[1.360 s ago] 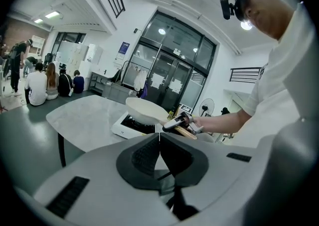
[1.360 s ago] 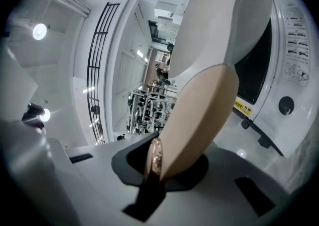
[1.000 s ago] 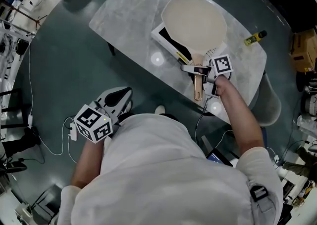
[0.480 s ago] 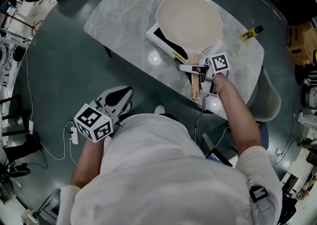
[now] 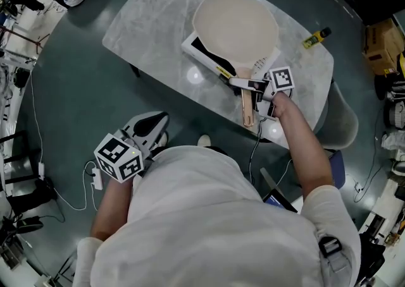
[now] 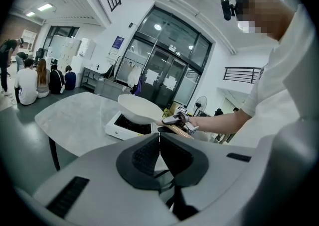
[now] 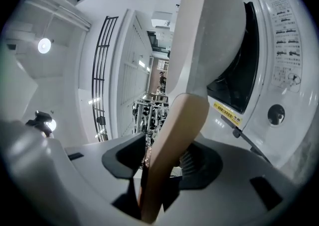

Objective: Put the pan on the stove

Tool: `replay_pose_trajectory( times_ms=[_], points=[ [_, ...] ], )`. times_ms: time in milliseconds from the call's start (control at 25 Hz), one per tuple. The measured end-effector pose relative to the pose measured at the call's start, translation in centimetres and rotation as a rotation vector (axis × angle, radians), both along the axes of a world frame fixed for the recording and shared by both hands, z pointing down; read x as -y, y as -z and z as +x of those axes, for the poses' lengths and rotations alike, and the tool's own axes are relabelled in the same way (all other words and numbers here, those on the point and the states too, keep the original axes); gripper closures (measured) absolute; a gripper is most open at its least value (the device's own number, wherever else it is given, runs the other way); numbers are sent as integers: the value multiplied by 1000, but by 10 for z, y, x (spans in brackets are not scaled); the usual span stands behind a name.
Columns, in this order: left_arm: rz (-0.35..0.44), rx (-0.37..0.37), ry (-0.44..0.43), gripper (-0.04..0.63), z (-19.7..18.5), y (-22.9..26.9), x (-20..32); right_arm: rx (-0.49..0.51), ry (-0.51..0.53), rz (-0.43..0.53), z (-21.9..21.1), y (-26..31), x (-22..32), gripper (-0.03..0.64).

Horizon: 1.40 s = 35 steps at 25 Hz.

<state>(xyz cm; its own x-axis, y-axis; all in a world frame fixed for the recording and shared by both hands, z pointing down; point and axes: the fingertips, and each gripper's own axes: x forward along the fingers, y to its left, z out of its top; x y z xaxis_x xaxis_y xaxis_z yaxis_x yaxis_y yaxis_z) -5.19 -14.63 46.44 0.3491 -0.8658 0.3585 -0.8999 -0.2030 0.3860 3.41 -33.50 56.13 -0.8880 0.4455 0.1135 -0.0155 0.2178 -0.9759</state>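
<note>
A cream pan (image 5: 234, 26) sits on the white stove (image 5: 201, 50) on the marble table (image 5: 145, 20); its wooden handle (image 5: 248, 107) points toward me. My right gripper (image 5: 249, 85) straddles that handle where it joins the pan. Its jaws are opening, and the handle (image 7: 169, 145) stands between them with the pads off it. The right gripper view looks up along the handle to the pan (image 7: 209, 31) and the stove (image 7: 264, 56). My left gripper (image 5: 152, 124) hangs low at my left side, away from the table, shut and empty. Its own view shows the pan (image 6: 137, 109) from afar.
A small yellow bottle (image 5: 315, 38) lies near the table's far right edge. A grey chair (image 5: 345, 131) stands at the table's right end. Cables run over the floor at left (image 5: 60, 188). Several people sit in the background (image 6: 37, 80).
The right gripper has stayed on the pan's handle while its jaws have spread. The pan rests unmoved on the stove. The left gripper has not moved.
</note>
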Motion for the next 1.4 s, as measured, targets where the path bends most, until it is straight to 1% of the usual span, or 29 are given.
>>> replay_pose_trajectory(
  times_ms=[240, 520, 760, 880, 960, 1040, 1120, 1280, 1400],
  points=[
    [0, -8, -46, 575, 2, -1, 6, 8, -72, 18, 13, 4, 12, 359],
    [9, -25, -126, 575, 6, -1, 15, -6, -192, 31, 36, 8, 22, 339],
    [15, -37, -204, 575, 6, -2, 18, -25, -339, 58, 69, 13, 32, 331],
    [24, -42, -257, 575, 7, -1, 21, -29, -435, 75, 93, 20, 31, 333],
    [30, -46, -296, 575, 8, 1, 22, -46, -505, 106, 112, 22, 29, 334],
    [36, -51, -332, 575, 7, 1, 21, -78, -572, 149, 129, 24, 22, 341],
    [40, -59, -366, 575, 5, 1, 18, -125, -626, 223, 144, 28, 11, 347],
    [47, -66, -432, 575, -2, 1, 7, -231, -759, 451, 170, 44, -15, 373],
    [59, -66, -477, 575, -8, 4, -1, -280, -826, 626, 176, 68, -39, 418]
  ],
)
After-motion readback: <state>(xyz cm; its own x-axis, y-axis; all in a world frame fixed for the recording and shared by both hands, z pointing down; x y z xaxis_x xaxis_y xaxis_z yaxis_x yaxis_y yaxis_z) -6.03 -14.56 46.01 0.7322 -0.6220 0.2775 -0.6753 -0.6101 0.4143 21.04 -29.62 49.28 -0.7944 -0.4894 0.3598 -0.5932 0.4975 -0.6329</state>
